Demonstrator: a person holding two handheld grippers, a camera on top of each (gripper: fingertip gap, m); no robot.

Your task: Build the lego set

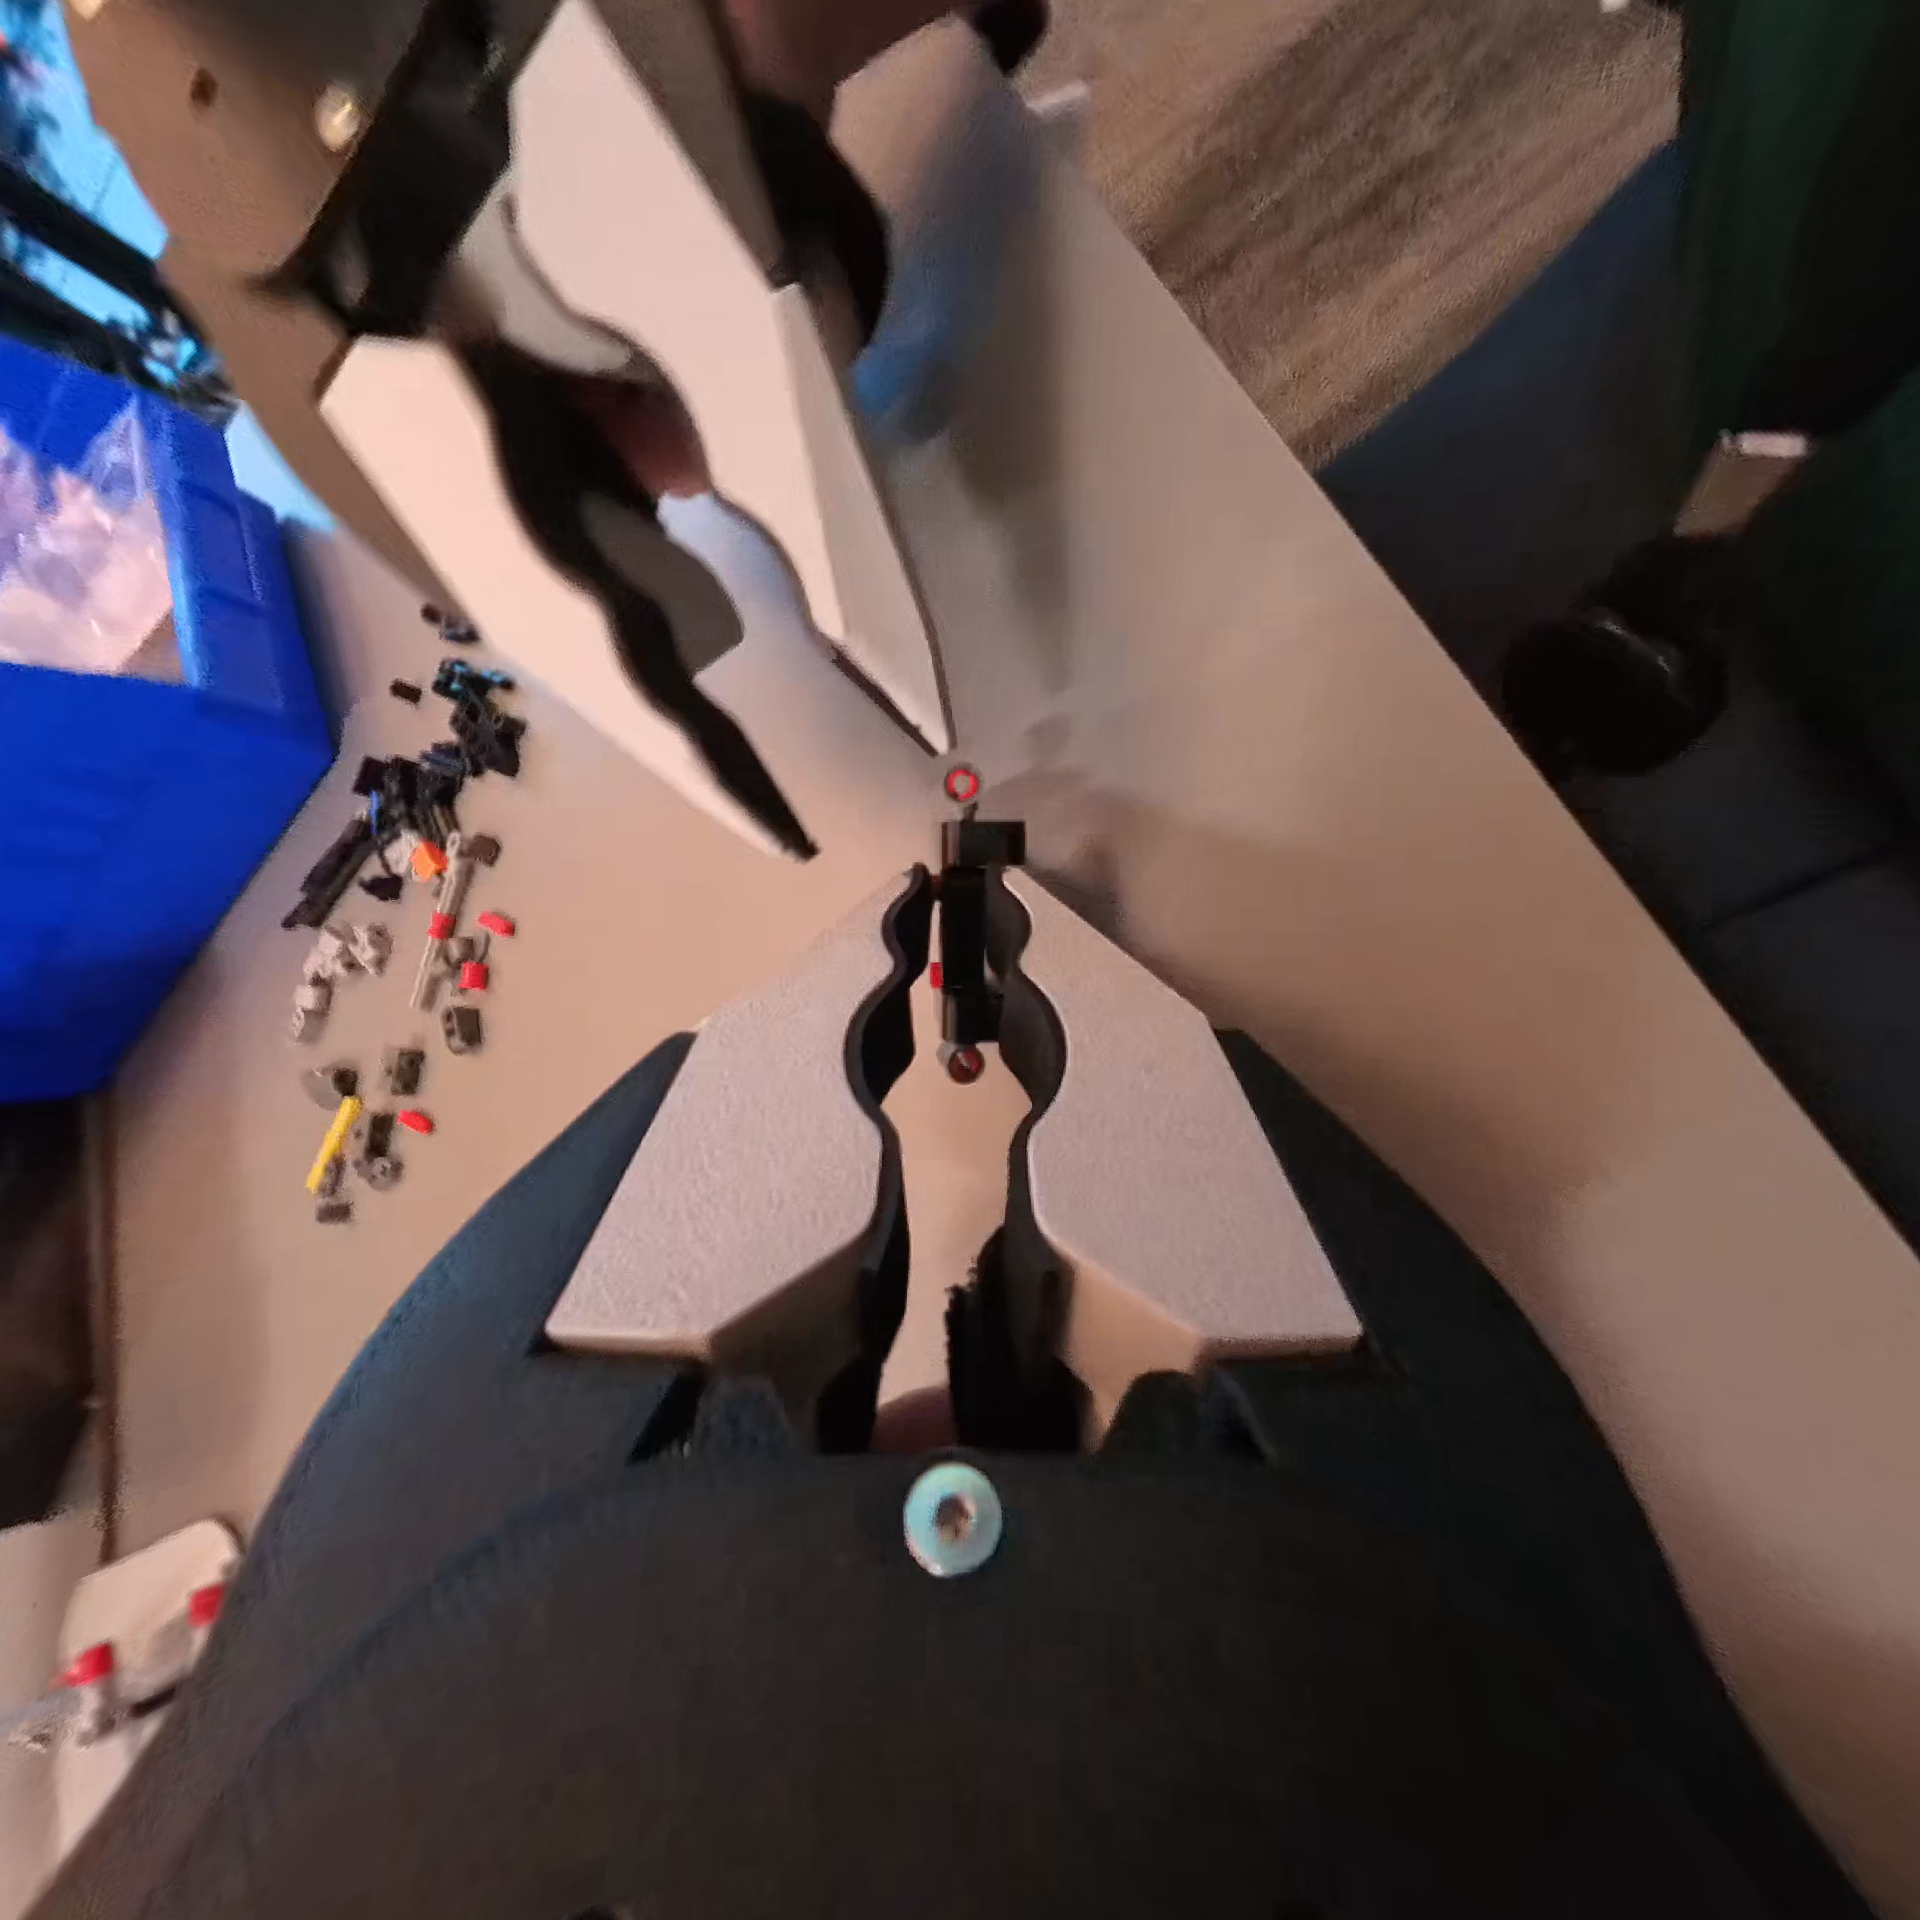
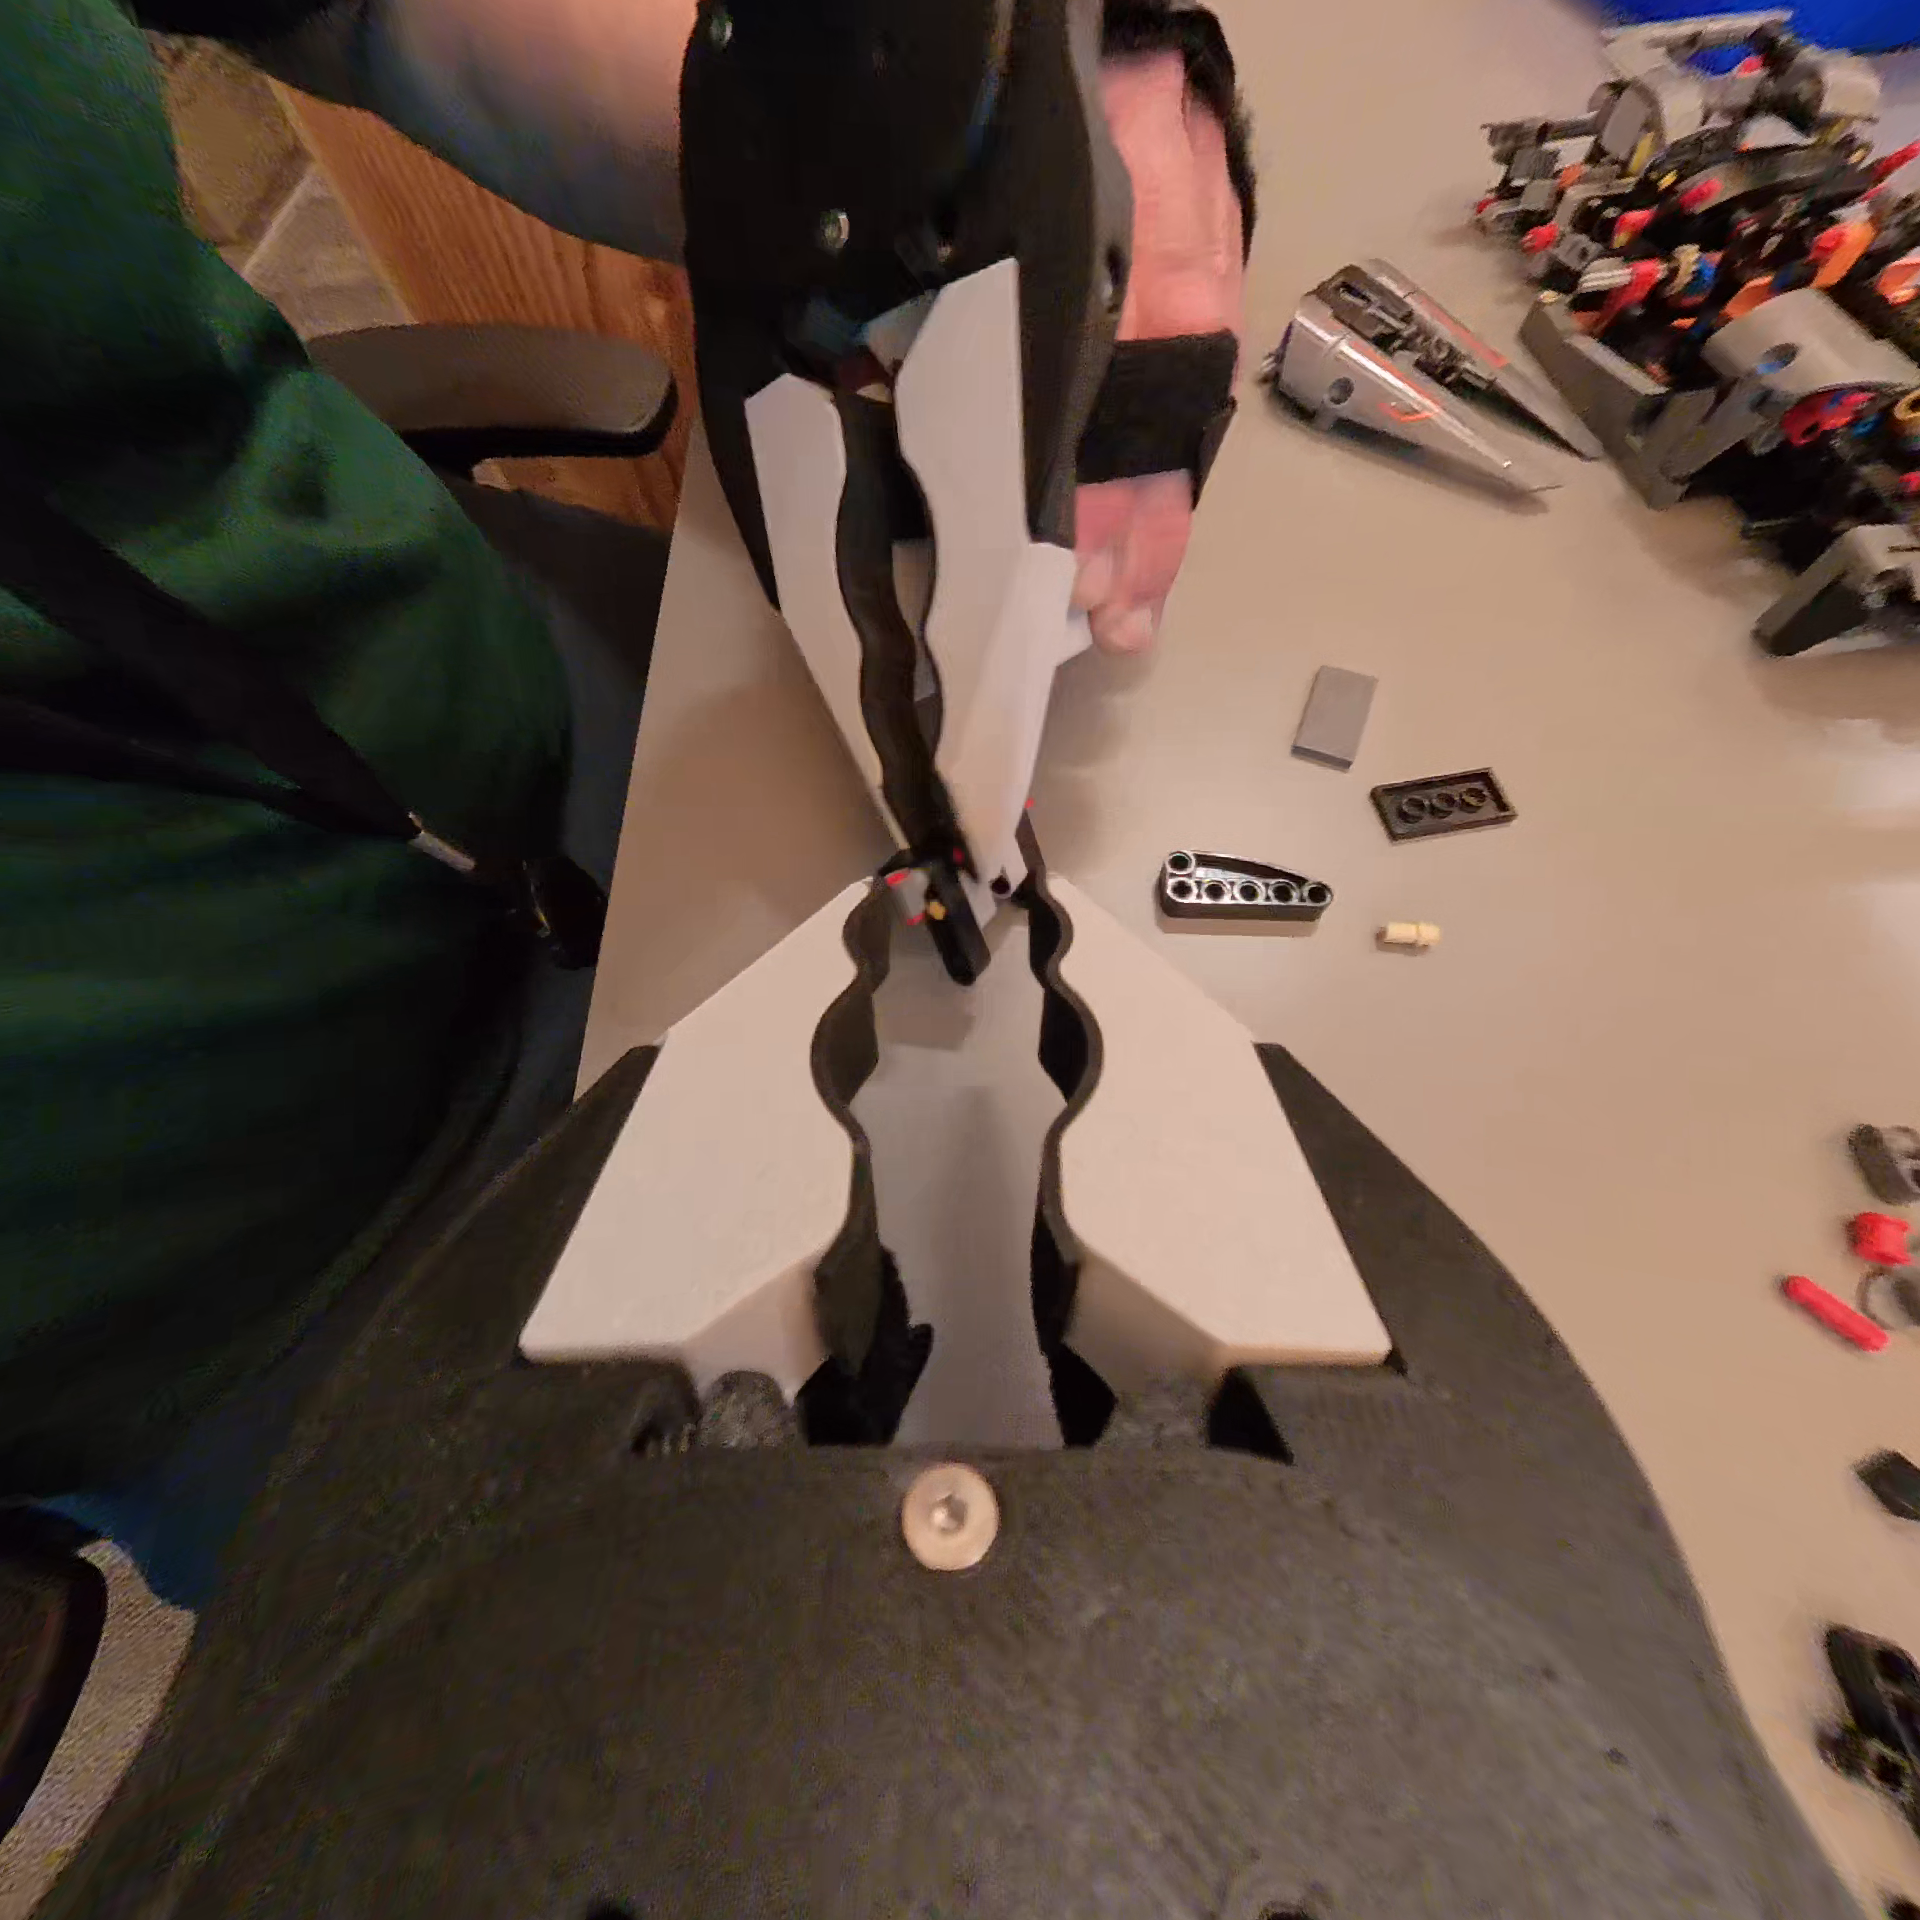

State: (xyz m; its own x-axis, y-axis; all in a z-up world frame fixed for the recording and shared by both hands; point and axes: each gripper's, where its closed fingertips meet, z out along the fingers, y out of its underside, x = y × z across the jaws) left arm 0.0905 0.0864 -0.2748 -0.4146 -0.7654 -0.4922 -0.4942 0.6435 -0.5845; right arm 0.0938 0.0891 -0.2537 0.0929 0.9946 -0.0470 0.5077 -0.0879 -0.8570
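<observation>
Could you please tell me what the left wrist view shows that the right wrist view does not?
Only the left wrist view shows the blue bin and the scattered loose pieces beside it. Only the right wrist view shows the partly built model, a grey tile, a black holed beam and the green sleeve. Both show the table, the left gripper shut on the small black assembly, and the right gripper meeting it.
</observation>
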